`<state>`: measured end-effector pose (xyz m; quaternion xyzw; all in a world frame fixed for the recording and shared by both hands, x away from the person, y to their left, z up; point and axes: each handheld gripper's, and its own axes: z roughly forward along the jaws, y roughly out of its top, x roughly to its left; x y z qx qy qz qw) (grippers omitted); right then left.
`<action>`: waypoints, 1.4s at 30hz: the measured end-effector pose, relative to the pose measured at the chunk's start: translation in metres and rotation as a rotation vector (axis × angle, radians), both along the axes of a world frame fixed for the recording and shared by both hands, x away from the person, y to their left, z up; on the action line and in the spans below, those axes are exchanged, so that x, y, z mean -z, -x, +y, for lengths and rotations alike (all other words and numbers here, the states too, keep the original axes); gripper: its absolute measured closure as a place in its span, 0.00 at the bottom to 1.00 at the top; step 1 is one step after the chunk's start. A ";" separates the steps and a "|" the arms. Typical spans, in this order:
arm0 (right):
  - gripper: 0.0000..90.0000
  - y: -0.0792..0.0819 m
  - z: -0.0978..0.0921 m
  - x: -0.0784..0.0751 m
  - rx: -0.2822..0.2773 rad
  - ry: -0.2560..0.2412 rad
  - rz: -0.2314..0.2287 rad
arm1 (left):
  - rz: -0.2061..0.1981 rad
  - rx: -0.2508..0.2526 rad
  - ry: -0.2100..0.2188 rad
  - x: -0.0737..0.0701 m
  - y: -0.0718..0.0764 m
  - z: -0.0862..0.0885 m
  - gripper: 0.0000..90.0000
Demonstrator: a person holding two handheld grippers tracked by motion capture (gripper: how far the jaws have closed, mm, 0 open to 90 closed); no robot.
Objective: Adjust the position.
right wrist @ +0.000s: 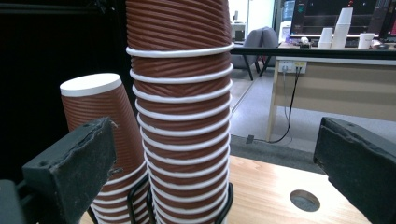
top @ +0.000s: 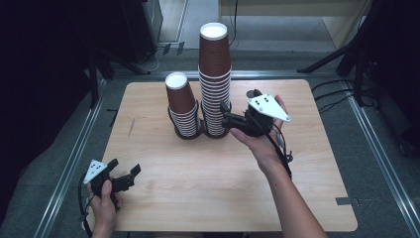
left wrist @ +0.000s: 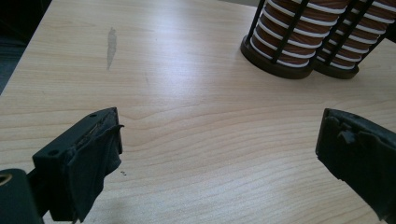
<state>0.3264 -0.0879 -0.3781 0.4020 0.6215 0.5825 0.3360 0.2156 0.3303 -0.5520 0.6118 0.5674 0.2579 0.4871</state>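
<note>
Black jaws of my right tool (right wrist: 219,163) are standing wide, framing the tall stack (right wrist: 182,112) in its rack (top: 190,131) on the tabletop (top: 228,173). I am judging this the approach: next I am closing on one cup. My left tool (top: 121,179) is waiting, wide, near me.

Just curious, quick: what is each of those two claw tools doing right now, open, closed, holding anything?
Left gripper: open, holding nothing, over the table.
Right gripper: open, empty, beside the tall cup stack.

Overhead and both gripper views share cup stacks (top: 214,84)
</note>
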 end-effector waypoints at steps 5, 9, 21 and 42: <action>0.00 -0.007 0.009 -0.005 -0.004 -0.006 -0.010 | -0.005 0.003 0.006 0.000 0.000 0.001 0.01; 0.00 -0.012 0.014 -0.010 0.001 -0.008 -0.015 | -0.006 0.005 0.010 0.000 0.000 0.001 0.01; 0.00 -0.032 0.037 -0.027 0.004 -0.004 -0.022 | -0.009 0.007 -0.009 0.000 0.000 -0.002 0.01; 0.00 -0.068 0.062 -0.049 0.058 0.001 -0.011 | -0.003 0.007 0.014 0.000 0.000 0.001 0.01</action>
